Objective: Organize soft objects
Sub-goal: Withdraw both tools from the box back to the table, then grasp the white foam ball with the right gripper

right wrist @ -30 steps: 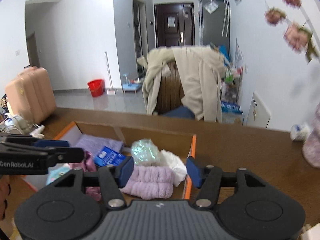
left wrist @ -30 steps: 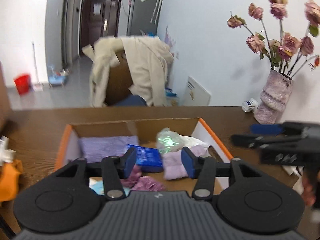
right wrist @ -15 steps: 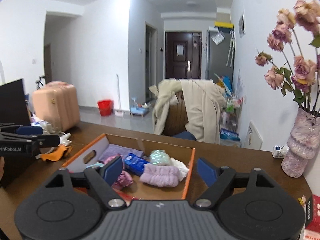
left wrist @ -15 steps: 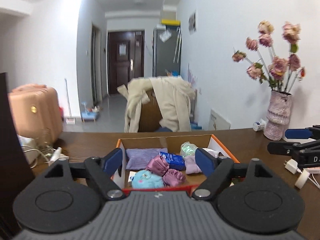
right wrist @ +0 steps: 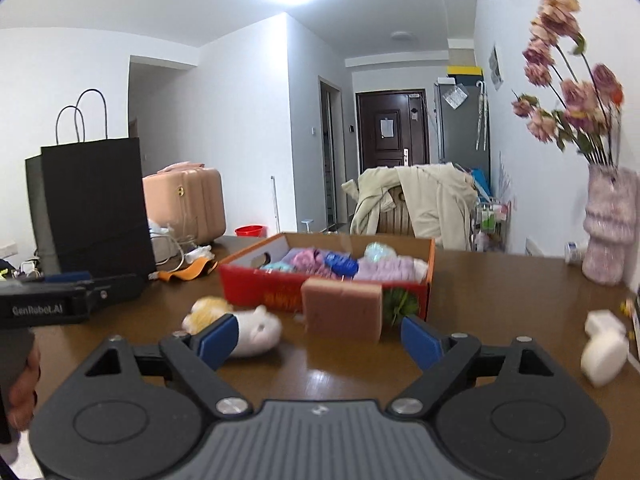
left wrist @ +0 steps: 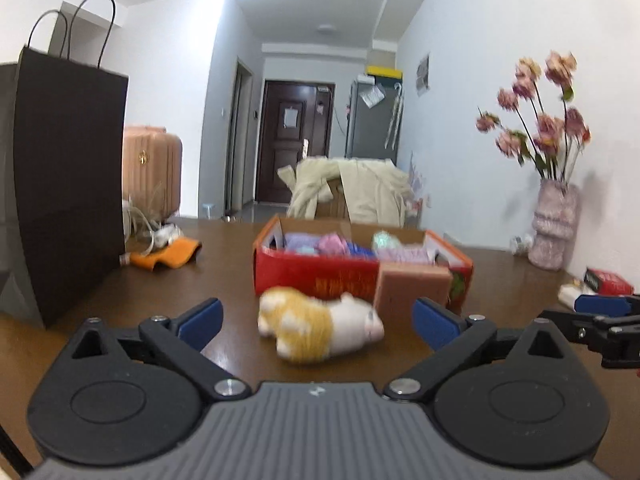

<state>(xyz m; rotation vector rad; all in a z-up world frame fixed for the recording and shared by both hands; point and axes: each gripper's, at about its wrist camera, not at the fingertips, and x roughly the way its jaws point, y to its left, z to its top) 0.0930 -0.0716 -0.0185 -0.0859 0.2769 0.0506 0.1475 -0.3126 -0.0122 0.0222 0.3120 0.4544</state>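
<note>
Hovering over the desk (left wrist: 224,280) with jaws spread wide and gripping nothing: left gripper (left wrist: 316,322) facing a plush toy (left wrist: 320,326), right gripper (right wrist: 320,338) facing a sponge block (right wrist: 342,312) before the red box (right wrist: 256,284).

I see a brown table (left wrist: 224,280) carrying a red box (left wrist: 320,276) of soft things, a plush toy (left wrist: 320,326) and a pink sponge block (right wrist: 342,310) just before it, a black bag (left wrist: 68,184), an orange cloth (left wrist: 168,256), and a vase (left wrist: 554,228).
</note>
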